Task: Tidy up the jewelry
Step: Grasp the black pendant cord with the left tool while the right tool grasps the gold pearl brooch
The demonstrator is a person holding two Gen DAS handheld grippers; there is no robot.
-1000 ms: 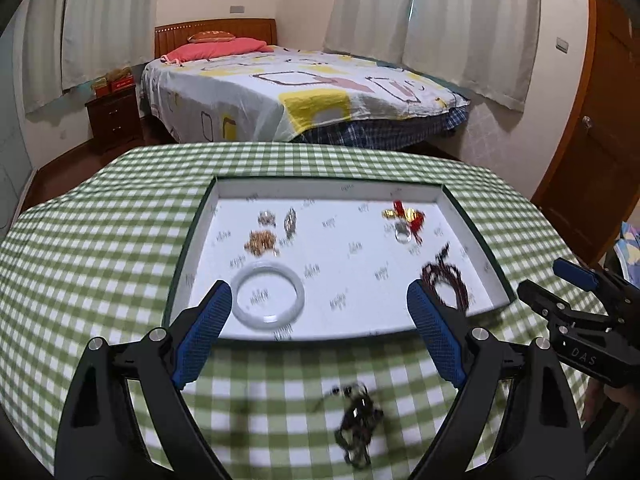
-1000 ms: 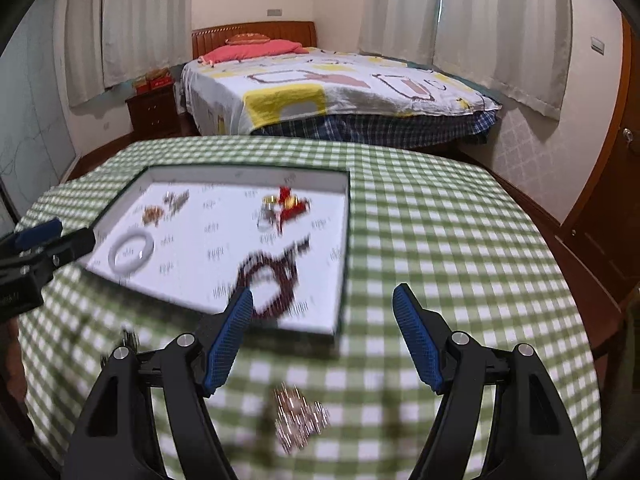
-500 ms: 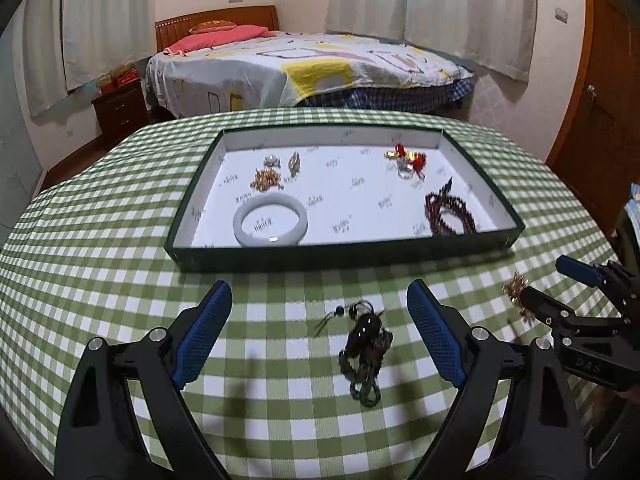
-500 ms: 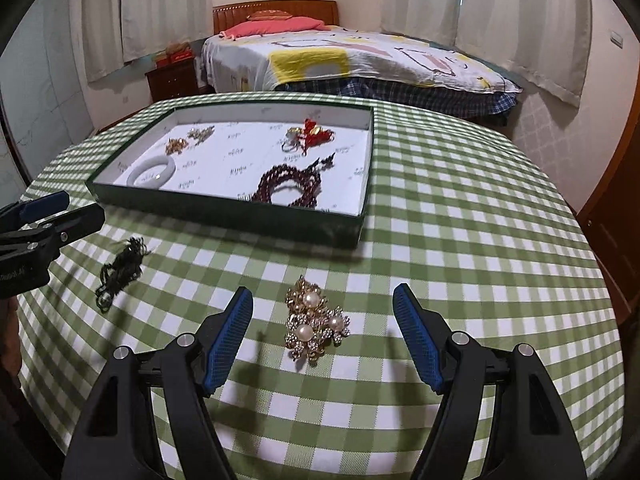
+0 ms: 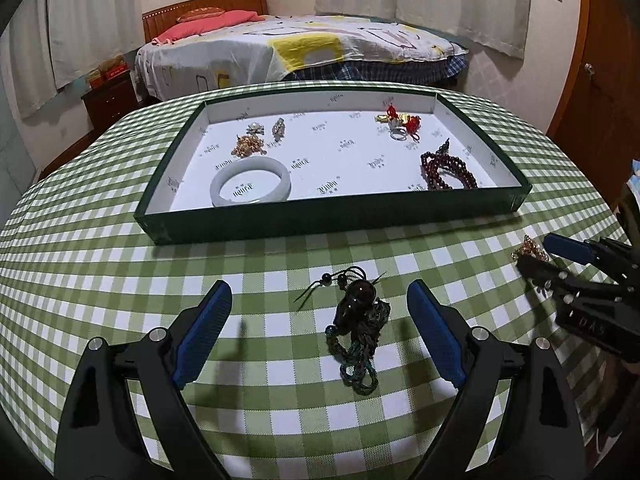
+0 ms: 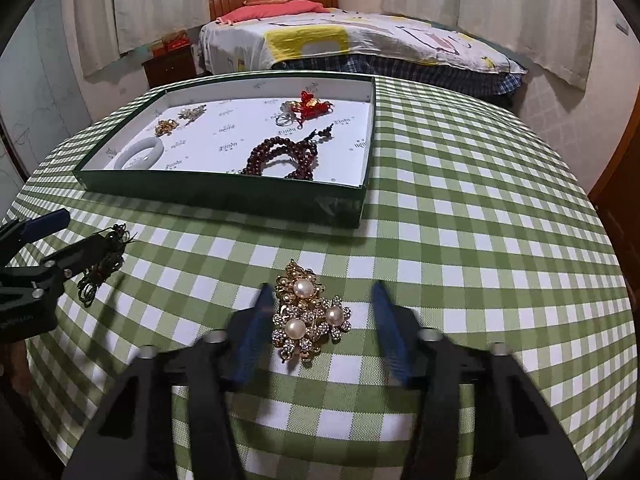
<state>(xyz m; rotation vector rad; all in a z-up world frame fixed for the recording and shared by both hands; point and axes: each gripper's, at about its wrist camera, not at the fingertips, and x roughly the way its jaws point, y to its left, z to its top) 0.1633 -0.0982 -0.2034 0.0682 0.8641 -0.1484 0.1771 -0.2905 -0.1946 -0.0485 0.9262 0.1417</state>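
Right tool (image 6: pixel 320 320) wide astride the pearl brooch (image 6: pixel 310 320); left tool (image 5: pixel 320 332) wide around the dark necklace (image 5: pixel 358 332).

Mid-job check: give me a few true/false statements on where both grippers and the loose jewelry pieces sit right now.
1. The pearl brooch lies between the right gripper fingers. True.
2. The left gripper is shut on the dark cord bracelet. False: it is open, and the bracelet lies on the tablecloth.
3. The jade bangle lies inside the tray. True.
4. The red bead bracelet lies outside the tray. False: it is inside.
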